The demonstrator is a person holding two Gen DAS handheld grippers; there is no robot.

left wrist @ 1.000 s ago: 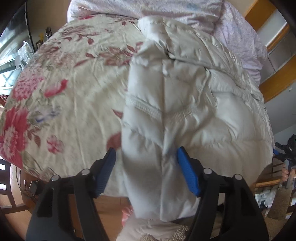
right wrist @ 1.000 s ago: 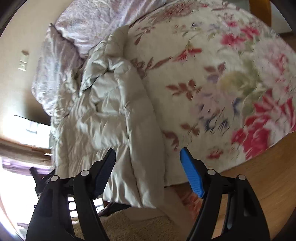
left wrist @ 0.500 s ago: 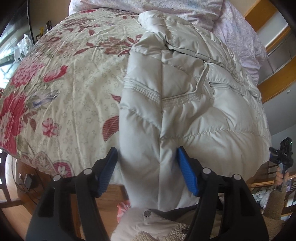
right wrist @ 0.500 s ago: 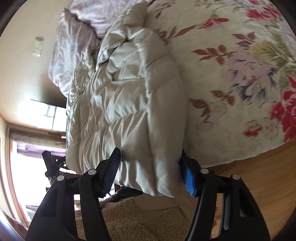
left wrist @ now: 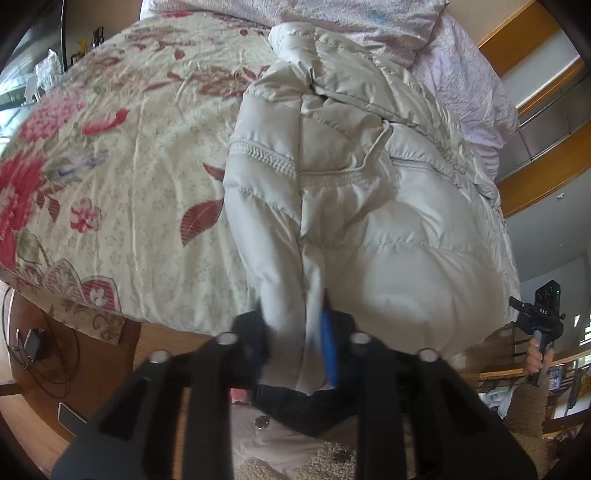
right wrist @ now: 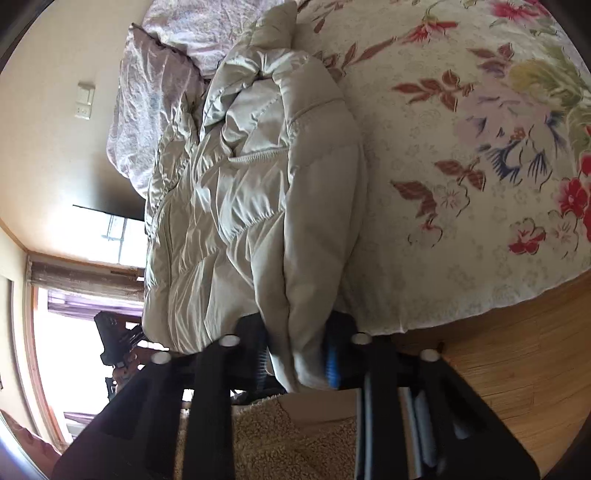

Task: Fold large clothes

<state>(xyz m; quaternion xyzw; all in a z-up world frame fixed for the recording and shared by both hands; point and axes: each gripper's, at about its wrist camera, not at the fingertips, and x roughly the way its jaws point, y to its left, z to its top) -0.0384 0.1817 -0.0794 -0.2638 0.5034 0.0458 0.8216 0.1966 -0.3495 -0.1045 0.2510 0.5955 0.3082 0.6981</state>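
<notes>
A cream puffer jacket lies folded lengthwise on a floral bedspread, its hem hanging over the mattress edge at 6 o'clock and its collar reaching toward the pale lilac pillows at 12 o'clock. A second ago both tools stood with jaws spread wide on either side of the hem; now both are closing on it. In the left wrist view, the left gripper pinches a narrow ridge of quilted fabric, the blue pads blurred and drawn close together with the cloth bunched between them. In the right wrist view, the right gripper likewise squeezes a thick fold of the hem at the jacket's other corner, where half a second ago the pads only flanked it. The jacket itself lies much as before, though the fabric at each grip is now gathered into a tight pleat. Wooden flooring shows at 4 o'clock in the right view. A hand holding the other tool appears at 4 o'clock in the left view.
</notes>
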